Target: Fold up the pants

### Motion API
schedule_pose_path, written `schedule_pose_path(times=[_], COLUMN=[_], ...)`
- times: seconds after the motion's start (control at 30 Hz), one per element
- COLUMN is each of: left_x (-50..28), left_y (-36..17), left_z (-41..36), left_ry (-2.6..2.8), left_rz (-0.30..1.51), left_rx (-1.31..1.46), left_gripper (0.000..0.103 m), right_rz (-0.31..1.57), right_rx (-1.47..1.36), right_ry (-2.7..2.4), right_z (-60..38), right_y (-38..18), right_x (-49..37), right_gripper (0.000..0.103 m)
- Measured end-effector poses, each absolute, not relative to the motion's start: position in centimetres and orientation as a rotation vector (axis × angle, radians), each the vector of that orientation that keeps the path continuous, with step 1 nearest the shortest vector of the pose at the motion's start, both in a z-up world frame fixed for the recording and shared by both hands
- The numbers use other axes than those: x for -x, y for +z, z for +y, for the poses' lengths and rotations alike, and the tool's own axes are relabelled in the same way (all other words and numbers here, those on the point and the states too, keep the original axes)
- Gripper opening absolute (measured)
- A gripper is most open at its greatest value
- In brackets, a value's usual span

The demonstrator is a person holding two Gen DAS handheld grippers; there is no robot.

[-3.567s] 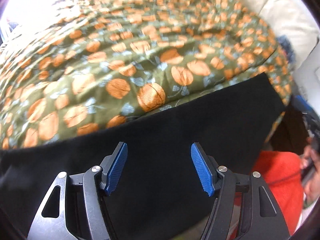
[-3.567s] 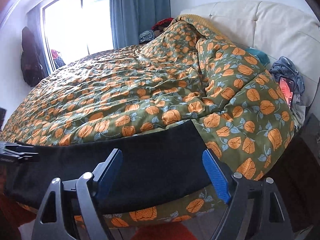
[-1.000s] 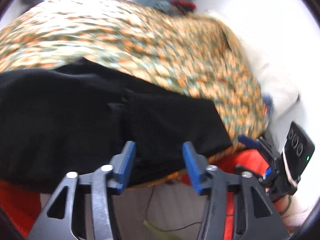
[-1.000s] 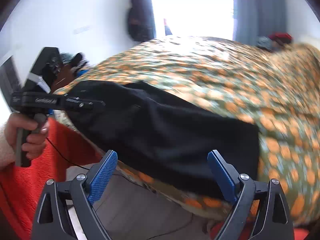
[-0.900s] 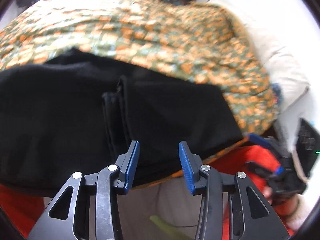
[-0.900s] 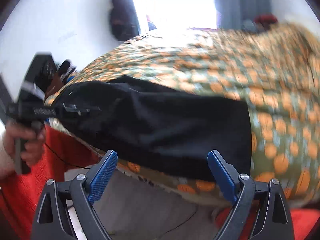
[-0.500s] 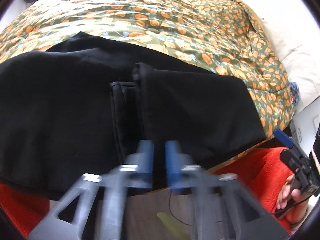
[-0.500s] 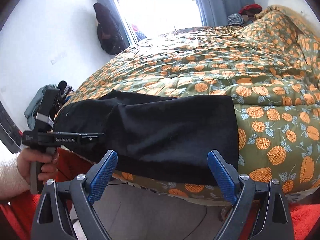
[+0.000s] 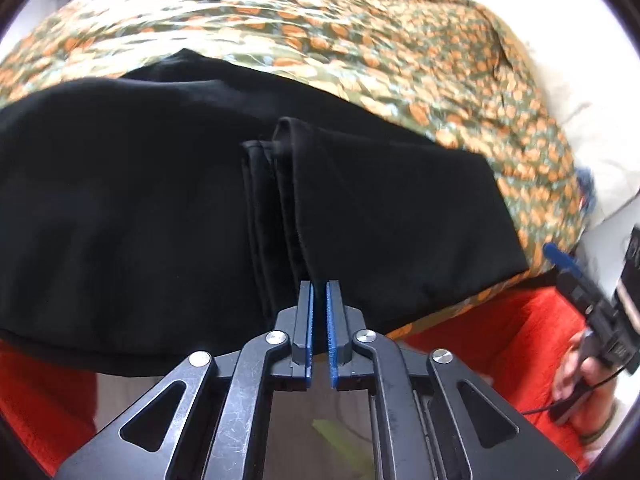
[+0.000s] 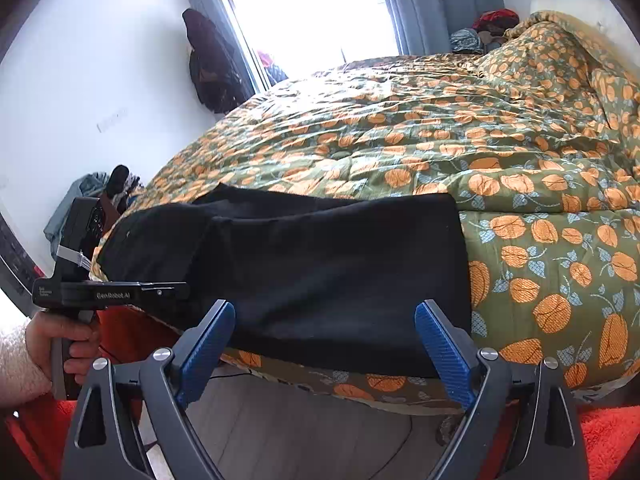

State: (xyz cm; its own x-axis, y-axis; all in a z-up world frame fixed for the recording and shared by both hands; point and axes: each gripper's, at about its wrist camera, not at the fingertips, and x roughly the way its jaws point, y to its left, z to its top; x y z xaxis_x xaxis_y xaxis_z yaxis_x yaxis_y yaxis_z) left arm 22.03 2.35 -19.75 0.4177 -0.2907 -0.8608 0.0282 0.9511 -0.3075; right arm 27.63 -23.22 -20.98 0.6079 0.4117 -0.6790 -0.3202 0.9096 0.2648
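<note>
The pants (image 9: 160, 208) are plain black and lie folded flat along the near edge of the quilt (image 10: 440, 128), their lower border hanging a little over that edge. One layer is laid across the other, so a stack of folded edges runs from the quilt's edge up toward its middle, roughly halfway along the garment. The end farthest from that seam is cut square, and the cloth there lies smooth.

Both black metal grippers, the left gripper (image 9: 319, 316) and the right gripper (image 10: 325, 350), carry ribbed blue fingers (image 10: 440, 350), silver screws and triangular cut-outs.
</note>
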Motion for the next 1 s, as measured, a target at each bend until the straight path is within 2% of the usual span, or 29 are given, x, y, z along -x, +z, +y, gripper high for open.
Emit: schedule_pose_path(times=[0.1, 0.13, 0.17, 0.2, 0.3, 0.33, 0.4, 0.43, 0.47, 0.53, 0.63, 0.77, 0.83, 0.9, 0.97, 1.0], left_x=[-21.6, -21.6, -21.7, -22.4, -24.5, -25.1, -25.8, -25.9, -25.8, -26.0, -26.0, -26.6, -26.6, -26.5, -26.6, -26.5], left_y=[-18.4, -17.9, -17.5, -17.5, -19.4, -20.2, -21.0, -21.0, -20.8, -19.7, -18.1, -19.5, -20.1, -20.1, -20.3, -20.4], left_z=[2.9, 3.3, 3.6, 3.9, 3.8, 3.6, 3.0, 2.7, 2.3, 1.4, 1.0, 3.2, 3.5, 3.0, 3.0, 3.1], left_ry=[-0.169, -0.163, -0.158, -0.151, -0.153, -0.147, -0.14, -0.152, -0.171, -0.219, -0.249, -0.195, -0.196, -0.192, -0.188, -0.188], left_rz=[1.091, 1.068, 1.049, 1.047, 1.128, 1.162, 1.177, 1.168, 1.156, 1.12, 1.066, 1.095, 1.097, 1.09, 1.09, 1.093], left_rx=[0.283, 0.294, 0.297, 0.291, 0.285, 0.278, 0.259, 0.252, 0.252, 0.26, 0.203, 0.22, 0.234, 0.21, 0.211, 0.219], left_gripper=[0.028, 0.04, 0.049, 0.049, 0.049, 0.041, 0.04, 0.03, 0.012, 0.008, 0.007, 0.007, 0.007, 0.008, 0.008, 0.008], right_rz=[0.812, 0.81, 0.811, 0.814, 0.825, 0.825, 0.82, 0.815, 0.81, 0.8, 0.791, 0.754, 0.834, 0.93, 1.076, 1.173], right_rx=[-0.109, -0.11, -0.115, -0.12, -0.143, -0.148, -0.155, -0.158, -0.162, -0.185, -0.262, -0.403, -0.538, -0.639, -0.614, -0.573], right_ry=[0.429, 0.428, 0.424, 0.421, 0.415, 0.413, 0.409, 0.407, 0.405, 0.399, 0.389, 0.453, 0.547, 0.568, 0.497, 0.463], right_z=[-23.0, -23.1, -23.2, -23.3, -23.7, -23.8, -23.9, -24.0, -24.1, -24.7, -26.5, -29.7, -30.6, -31.1, -30.8, -30.6], right_y=[-21.0, -21.0, -21.1, -21.2, -21.5, -21.5, -21.4, -21.2, -21.1, -20.9, -20.2, -17.7, -18.4, -21.2, -25.2, -27.4], right_x=[-27.5, -27.4, -27.5, -27.5, -27.9, -27.9, -27.9, -27.8, -27.8, -27.8, -28.8, -33.0, -36.1, -38.7, -40.4, -41.1], right_gripper=[0.091, 0.091, 0.091, 0.091, 0.091, 0.091, 0.091, 0.091, 0.091, 0.091, 0.091, 0.091, 0.09, 0.085, 0.075, 0.056])
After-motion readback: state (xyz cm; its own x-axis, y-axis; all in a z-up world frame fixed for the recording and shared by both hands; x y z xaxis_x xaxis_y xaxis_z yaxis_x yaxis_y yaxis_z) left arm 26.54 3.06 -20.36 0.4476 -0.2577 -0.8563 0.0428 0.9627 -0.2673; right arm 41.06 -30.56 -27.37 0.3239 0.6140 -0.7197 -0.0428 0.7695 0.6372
